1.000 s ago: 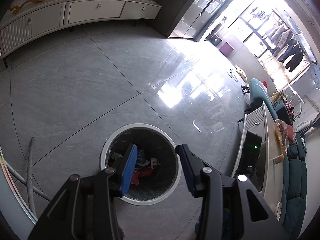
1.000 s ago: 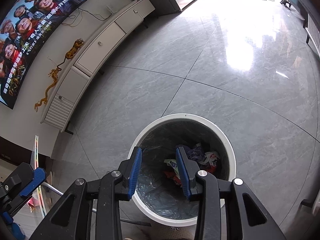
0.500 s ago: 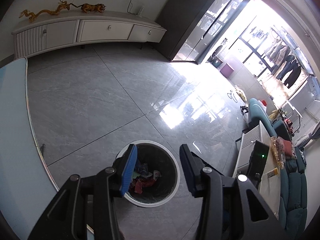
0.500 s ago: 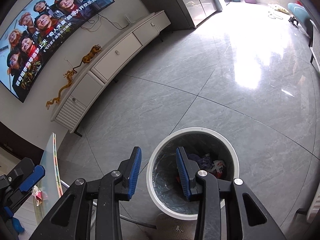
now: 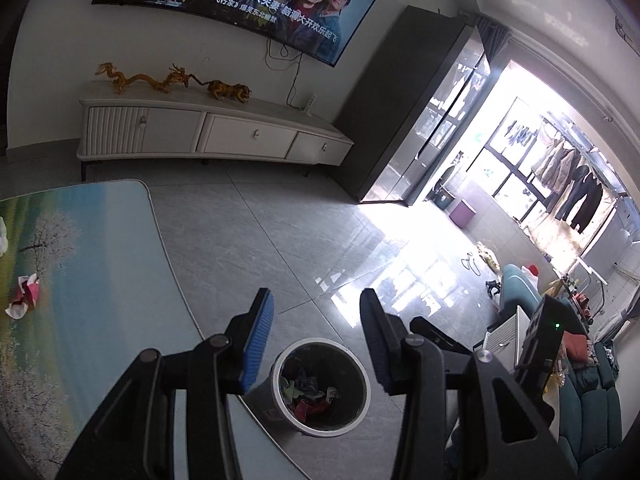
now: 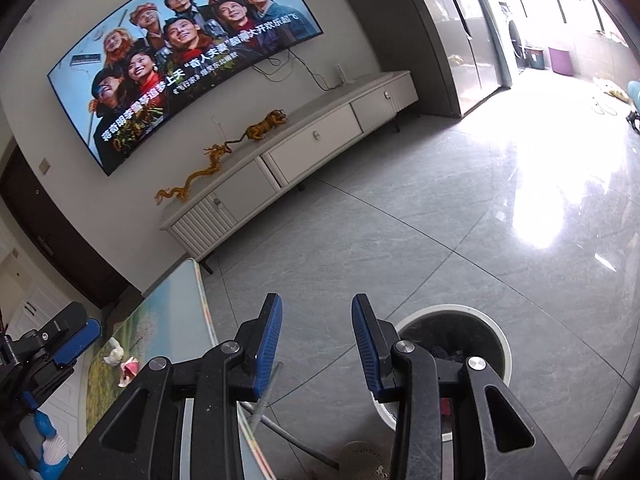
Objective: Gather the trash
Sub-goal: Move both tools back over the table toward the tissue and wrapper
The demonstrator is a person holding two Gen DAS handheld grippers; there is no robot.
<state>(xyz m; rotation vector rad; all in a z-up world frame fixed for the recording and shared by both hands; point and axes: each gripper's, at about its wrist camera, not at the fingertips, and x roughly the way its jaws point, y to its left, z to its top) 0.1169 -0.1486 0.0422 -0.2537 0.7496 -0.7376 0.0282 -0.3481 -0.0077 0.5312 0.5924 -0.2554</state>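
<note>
Grey floor tiles (image 5: 248, 240) run to a white cabinet (image 5: 208, 136) under a wall television (image 6: 180, 60). I see the round trash bin (image 5: 320, 388) standing upright on the floor just beside the table (image 5: 80, 280), mouth up, wrappers inside. My left gripper (image 5: 316, 340) and right gripper (image 6: 316, 348) both hang spread apart, holding nothing. One red-and-white crumpled wrapper (image 5: 24, 294) lies on the tabletop, long axis running roughly away from me.
</note>
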